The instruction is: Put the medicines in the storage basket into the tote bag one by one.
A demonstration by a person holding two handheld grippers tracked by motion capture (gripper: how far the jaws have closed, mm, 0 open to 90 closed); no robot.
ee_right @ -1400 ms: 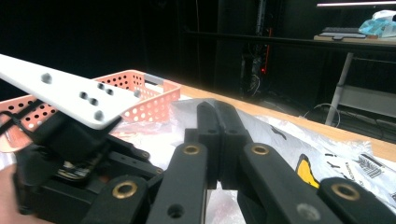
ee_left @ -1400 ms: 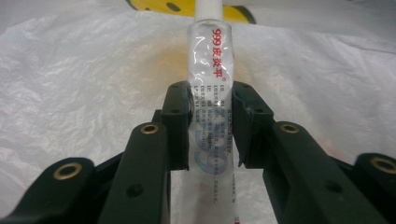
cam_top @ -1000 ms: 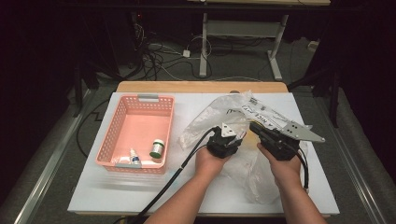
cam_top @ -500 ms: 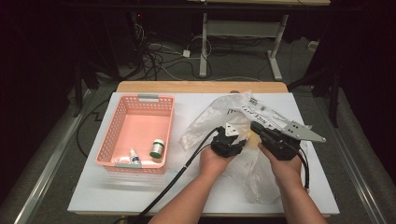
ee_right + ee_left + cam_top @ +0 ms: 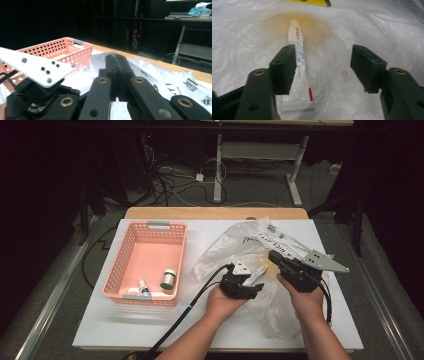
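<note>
The work looks partly done: two small items are already lying in the basket (image 5: 131, 251), a green-capped bottle (image 5: 168, 279) and a small dropper (image 5: 143, 289), while a tube (image 5: 298, 67) is still sitting inside the bag (image 5: 240, 247), on the table (image 5: 150, 330) to the basket's right.

The left gripper (image 5: 248, 289) is hovering over the bag's lower part with its jaws about halfway apart; they have just been opening. In the left gripper view the tube is lying lengthwise between them under the film, right beside the left jaw, but neither pad is pressing on it, so nothing is held (the plastic clouds the label, and I cannot read it).

The right gripper (image 5: 117, 75) is pinching a fold of the bag between fully closed jaws, apparently holding it up near the mouth.

Left to do, by my reading: getting the tube out of the bag and over to the basket.
</note>
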